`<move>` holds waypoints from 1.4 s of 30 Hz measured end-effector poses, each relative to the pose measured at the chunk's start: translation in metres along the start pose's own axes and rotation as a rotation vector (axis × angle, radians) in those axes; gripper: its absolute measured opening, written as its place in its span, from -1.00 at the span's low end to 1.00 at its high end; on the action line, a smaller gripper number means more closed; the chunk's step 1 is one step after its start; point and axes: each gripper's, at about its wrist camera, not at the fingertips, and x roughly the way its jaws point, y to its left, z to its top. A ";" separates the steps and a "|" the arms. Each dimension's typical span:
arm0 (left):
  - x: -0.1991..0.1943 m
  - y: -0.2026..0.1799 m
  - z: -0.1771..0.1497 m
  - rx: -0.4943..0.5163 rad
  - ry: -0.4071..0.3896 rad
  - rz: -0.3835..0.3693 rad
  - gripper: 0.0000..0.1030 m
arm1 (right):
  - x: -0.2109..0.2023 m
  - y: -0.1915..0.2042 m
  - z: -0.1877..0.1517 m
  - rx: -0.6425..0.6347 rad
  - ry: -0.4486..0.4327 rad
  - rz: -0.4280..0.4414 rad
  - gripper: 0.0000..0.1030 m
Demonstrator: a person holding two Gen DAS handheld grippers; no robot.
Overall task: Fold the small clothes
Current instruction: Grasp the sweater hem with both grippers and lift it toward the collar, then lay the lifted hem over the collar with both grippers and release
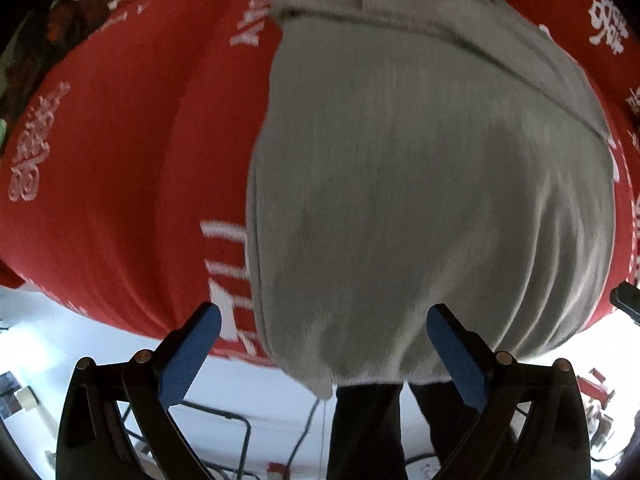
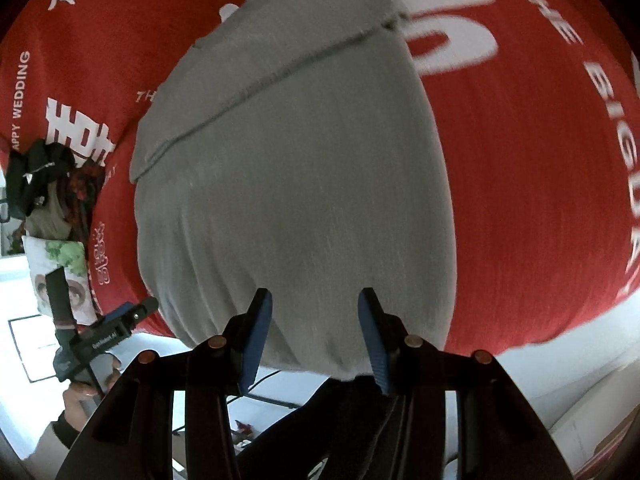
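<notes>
Across the desk's red cloth (image 1: 120, 160) with its white lettering lies the grey garment (image 1: 420, 184), folded, its near edge hanging just over the desk's front edge. My left tongs (image 1: 324, 332) stand wide open above that near edge, blue pads (image 1: 192, 356) clear of the fabric, nothing held. My right tongs (image 2: 316, 320) are also parted, above the same garment's near end, and empty. From the right wrist view, a dark heap of other clothes (image 2: 44, 184) sits at the desk's far left.
</notes>
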 end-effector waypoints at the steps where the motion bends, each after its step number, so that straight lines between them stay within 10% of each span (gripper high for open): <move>1: 0.005 0.001 -0.008 -0.001 0.011 -0.022 1.00 | 0.002 -0.003 -0.007 0.002 0.004 -0.005 -0.06; 22: 0.063 0.021 -0.057 -0.132 0.090 -0.248 1.00 | 0.097 -0.074 -0.070 -0.086 0.167 -0.009 -0.06; 25: 0.053 0.021 -0.056 -0.100 0.091 -0.256 0.65 | 0.099 -0.073 -0.074 -0.067 0.160 0.031 -0.06; 29: 0.033 0.012 -0.056 -0.015 0.092 -0.295 -0.73 | 0.093 -0.068 -0.073 0.003 0.180 0.124 -0.80; 42: -0.082 0.025 0.020 0.044 -0.163 -0.458 -0.73 | -0.004 -0.011 -0.008 0.082 -0.077 0.476 -0.83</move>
